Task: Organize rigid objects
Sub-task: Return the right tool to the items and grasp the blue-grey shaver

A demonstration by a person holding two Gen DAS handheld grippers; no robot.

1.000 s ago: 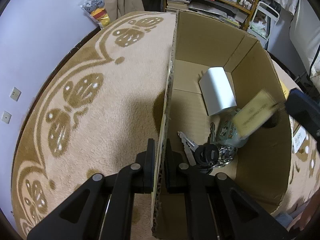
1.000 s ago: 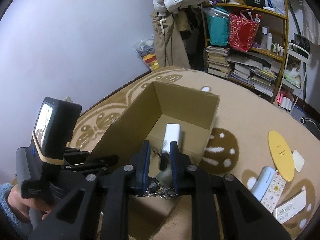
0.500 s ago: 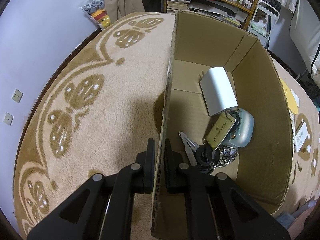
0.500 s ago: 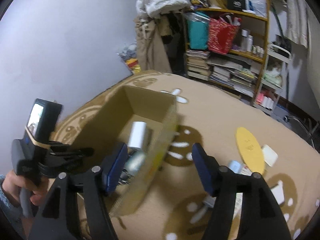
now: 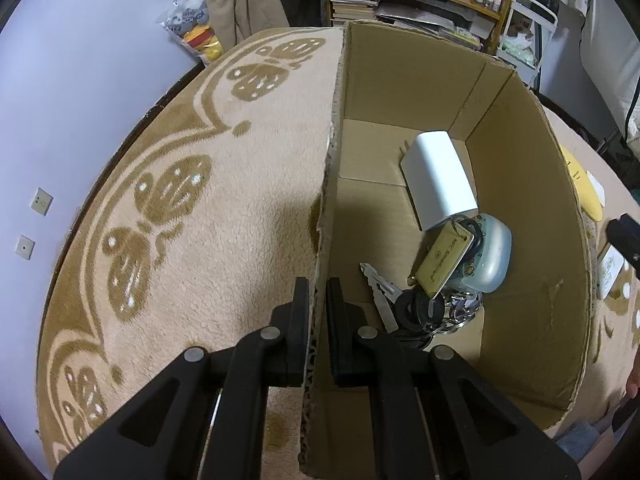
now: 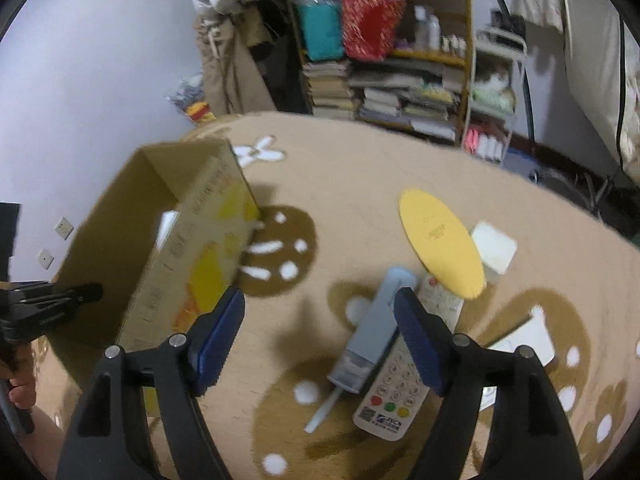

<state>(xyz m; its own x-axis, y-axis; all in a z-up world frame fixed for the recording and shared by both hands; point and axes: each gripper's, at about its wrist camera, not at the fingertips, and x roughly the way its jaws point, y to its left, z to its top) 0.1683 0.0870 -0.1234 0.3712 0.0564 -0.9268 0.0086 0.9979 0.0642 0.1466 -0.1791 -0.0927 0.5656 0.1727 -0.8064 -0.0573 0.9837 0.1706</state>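
Your left gripper is clamped on the near wall of the cardboard box, one finger outside over the rug, one inside. The box sits open-topped on the rug.

Inside the box: a white block lies toward the far right corner, a pale blue-grey case sits just in front of it and touching it, and a bunch of keys with a yellow tag lies against the case, the tag leaning up over it. One silver key sticks out toward the left wall.

Your right gripper is outside the box, over the rug, its jaws wide apart and just been opening, with nothing between the pads. Below it on the rug lies a long grey-blue device with a thin white piece sticking out of its near end, touching a white remote with coloured buttons beside it. A yellow oval board lies past them, overlapping the remote's far end, with a small white square pad at its right edge. Another white flat thing lies further right, partly hidden by the gripper finger; can't tell what it is.

From the right view the box is at the left, printed side facing you, and your left hand shows at the frame edge. The right view is blurred.
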